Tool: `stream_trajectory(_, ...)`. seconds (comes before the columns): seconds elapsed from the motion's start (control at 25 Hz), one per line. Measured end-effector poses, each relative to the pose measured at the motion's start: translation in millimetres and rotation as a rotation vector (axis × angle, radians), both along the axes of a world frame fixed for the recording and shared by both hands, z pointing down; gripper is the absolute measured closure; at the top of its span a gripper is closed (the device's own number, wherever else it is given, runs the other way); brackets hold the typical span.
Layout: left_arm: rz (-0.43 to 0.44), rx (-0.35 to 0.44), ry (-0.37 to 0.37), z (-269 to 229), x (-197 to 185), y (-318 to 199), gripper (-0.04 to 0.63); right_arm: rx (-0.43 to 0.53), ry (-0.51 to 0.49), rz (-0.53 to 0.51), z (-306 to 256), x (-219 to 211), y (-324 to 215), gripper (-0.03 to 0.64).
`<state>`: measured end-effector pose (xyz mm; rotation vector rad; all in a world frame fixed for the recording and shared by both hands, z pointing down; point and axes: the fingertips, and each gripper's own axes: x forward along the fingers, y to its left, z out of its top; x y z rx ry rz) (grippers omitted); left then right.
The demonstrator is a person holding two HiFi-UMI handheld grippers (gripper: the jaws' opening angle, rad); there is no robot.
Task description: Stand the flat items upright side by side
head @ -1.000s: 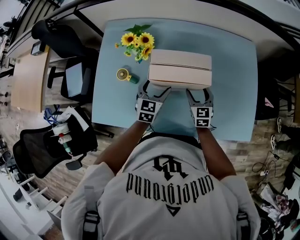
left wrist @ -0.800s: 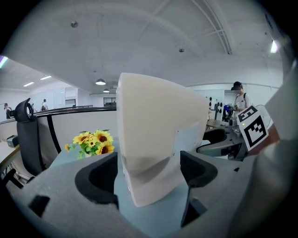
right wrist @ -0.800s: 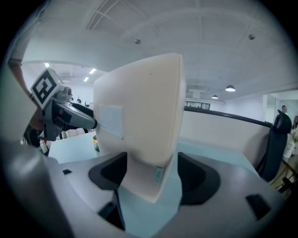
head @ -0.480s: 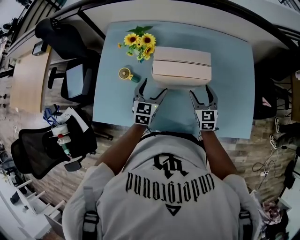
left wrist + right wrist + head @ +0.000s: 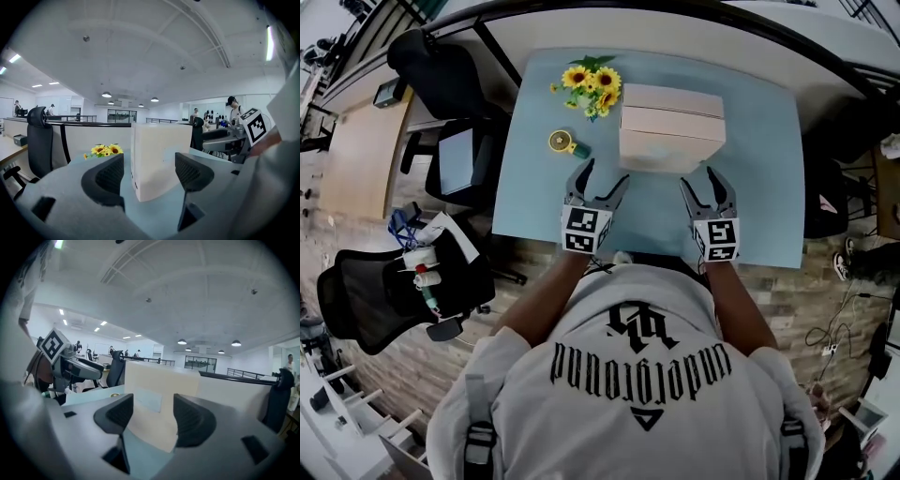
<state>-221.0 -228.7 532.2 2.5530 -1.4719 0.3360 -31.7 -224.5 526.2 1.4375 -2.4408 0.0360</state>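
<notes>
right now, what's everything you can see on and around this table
table: one, light blue, middle of the head view
boxes: two by the seam, cream, upright side by side, far middle of the table
sunflowers: one bunch, yellow with green leaves, at the boxes' far left corner
round item: one, yellow with a green end, left of the boxes; too small to name
office chairs: at least two, black, on the floor left of the table
left gripper: one, dark jaws, marker cube, just short of the boxes, jaws closing on nothing
right gripper: one, same look, right of the left gripper, jaws closing on nothing
</notes>
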Motion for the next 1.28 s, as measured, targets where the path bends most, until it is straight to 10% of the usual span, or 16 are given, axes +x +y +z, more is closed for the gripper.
stream_trajectory(0.36,0.026,0.091,0.078,-63,-7,53,0.515,0.05,-0.054,-0.173,-70,-19,59,0.601)
stream_trajectory(0.52,0.049,0.113,0.12,-84,1,79,0.597,0.073,-0.075,-0.228,-92,-19,85,0.611)
stream_trajectory(1.28,0.109,0.19,0.131,-122,150,289,0.597,0.116,-0.12,-0.265,-109,121,312,0.612)
